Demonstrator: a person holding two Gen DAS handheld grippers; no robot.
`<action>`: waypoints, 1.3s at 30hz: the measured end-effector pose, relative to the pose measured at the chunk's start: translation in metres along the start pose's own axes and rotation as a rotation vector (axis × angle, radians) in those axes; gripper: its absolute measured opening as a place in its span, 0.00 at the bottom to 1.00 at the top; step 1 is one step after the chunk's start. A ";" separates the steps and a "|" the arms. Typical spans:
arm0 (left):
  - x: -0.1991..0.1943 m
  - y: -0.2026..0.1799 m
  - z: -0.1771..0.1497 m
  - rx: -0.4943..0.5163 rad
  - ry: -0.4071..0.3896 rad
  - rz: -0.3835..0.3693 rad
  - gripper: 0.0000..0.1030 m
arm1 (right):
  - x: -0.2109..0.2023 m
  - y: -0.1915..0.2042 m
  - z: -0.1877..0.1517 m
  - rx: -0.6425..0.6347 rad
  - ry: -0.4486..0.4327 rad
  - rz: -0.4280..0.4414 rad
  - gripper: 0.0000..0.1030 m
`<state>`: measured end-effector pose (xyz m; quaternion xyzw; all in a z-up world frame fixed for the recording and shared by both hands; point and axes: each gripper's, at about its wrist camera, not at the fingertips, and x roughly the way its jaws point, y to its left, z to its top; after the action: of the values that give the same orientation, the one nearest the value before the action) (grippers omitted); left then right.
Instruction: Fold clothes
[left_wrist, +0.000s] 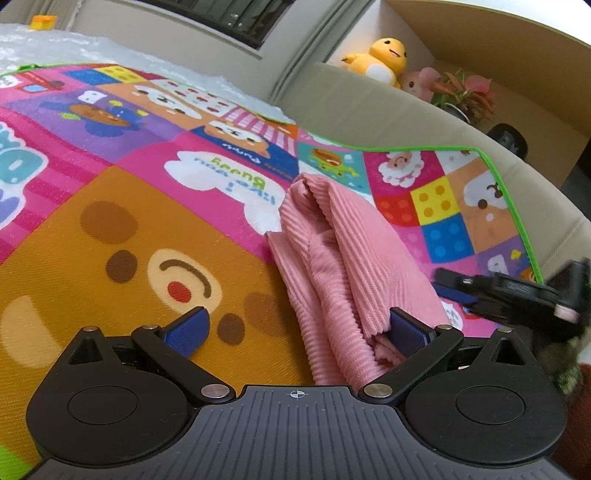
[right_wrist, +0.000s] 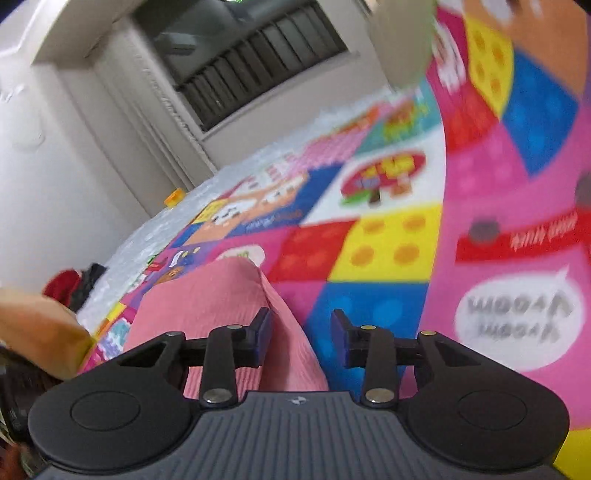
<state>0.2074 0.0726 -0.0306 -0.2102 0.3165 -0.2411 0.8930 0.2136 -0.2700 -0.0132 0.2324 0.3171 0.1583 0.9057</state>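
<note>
Black linkages and blue pads of your left tool (left_wrist: 295, 325) are filling the foreground, jaws standing wide and gripping nothing, though the right-hand pad (left_wrist: 406, 334) is pressing into the near end of the pink ribbed garment (left_wrist: 332, 258). That garment is lying bunched in long soft folds on the cartoon play mat (left_wrist: 110, 221), running from the pad forward and away toward the mat's far side. Your right tool (right_wrist: 301, 334) is hovering just beside the same cloth (right_wrist: 221, 295), its jaws partly spread and empty, with one pad over the fabric's edge and the other over bare mat (right_wrist: 369, 295). In the left view it (left_wrist: 517, 295) is showing off to the right of the garment. Judging by the drape, you are dealing with light, limp, stretchy knit that will sag and slide; you are likely best taking hold at a corner or hem, pinching a single layer rather than the bunched ridge.
</note>
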 end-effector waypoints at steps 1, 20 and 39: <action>0.000 0.000 0.000 -0.001 -0.001 -0.001 1.00 | 0.003 0.000 -0.005 -0.006 0.008 -0.016 0.35; -0.002 0.005 0.002 -0.031 -0.004 -0.030 1.00 | -0.018 0.096 -0.065 -0.353 0.087 0.032 0.01; -0.001 -0.013 -0.004 0.092 0.027 0.097 1.00 | -0.016 0.144 -0.023 -0.595 -0.073 -0.053 0.68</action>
<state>0.1997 0.0620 -0.0263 -0.1500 0.3267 -0.2148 0.9081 0.1670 -0.1487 0.0541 -0.0460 0.2302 0.2122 0.9486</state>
